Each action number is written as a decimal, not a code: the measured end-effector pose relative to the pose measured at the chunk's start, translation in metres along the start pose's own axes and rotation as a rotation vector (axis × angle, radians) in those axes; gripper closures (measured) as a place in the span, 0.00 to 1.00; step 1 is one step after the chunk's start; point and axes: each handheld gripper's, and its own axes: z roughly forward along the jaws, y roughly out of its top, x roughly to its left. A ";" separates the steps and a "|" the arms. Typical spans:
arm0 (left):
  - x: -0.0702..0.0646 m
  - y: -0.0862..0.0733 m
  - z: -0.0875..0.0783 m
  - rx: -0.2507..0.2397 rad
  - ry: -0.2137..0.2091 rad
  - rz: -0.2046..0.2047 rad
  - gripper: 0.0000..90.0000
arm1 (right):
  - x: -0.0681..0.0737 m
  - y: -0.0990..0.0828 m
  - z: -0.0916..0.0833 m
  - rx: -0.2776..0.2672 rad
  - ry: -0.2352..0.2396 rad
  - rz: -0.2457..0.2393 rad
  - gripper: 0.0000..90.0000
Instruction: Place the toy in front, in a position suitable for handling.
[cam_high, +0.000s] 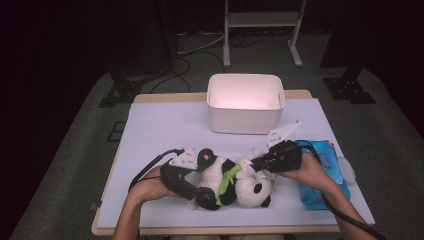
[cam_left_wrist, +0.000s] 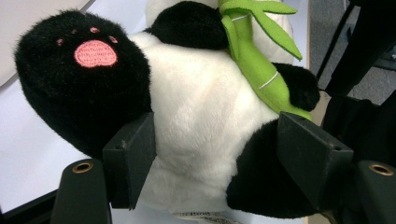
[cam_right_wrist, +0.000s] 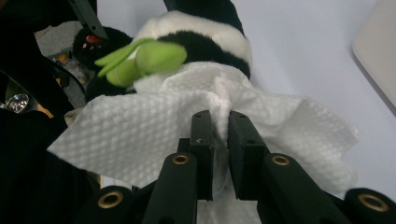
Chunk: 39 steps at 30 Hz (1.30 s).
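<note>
Left gripper clamps a plush panda around its belly on the table while the right gripper pinches a white wipe against it; soft and light, the toy likely holds best mid-body.

panda – table front | bin behind | wipes pack right

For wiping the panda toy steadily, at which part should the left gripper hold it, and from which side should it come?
Probably the lower belly, as now: the left gripper comes from the panda toy's foot end, its jaws pressed on the soft white belly between the two black legs. That part is narrow and squashes between the pads. It also leaves the upper body free, where the right gripper presses the white wipe.
</note>
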 end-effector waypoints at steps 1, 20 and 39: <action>0.000 0.000 0.000 0.001 0.000 0.000 0.32 | 0.000 0.006 0.004 0.009 0.001 -0.010 0.89; -0.001 0.000 0.000 -0.005 -0.001 0.003 0.32 | -0.015 -0.025 -0.011 0.006 -0.027 0.081 0.89; -0.001 0.002 0.001 0.010 -0.004 0.018 0.31 | -0.003 0.007 -0.012 -0.008 0.016 0.002 0.89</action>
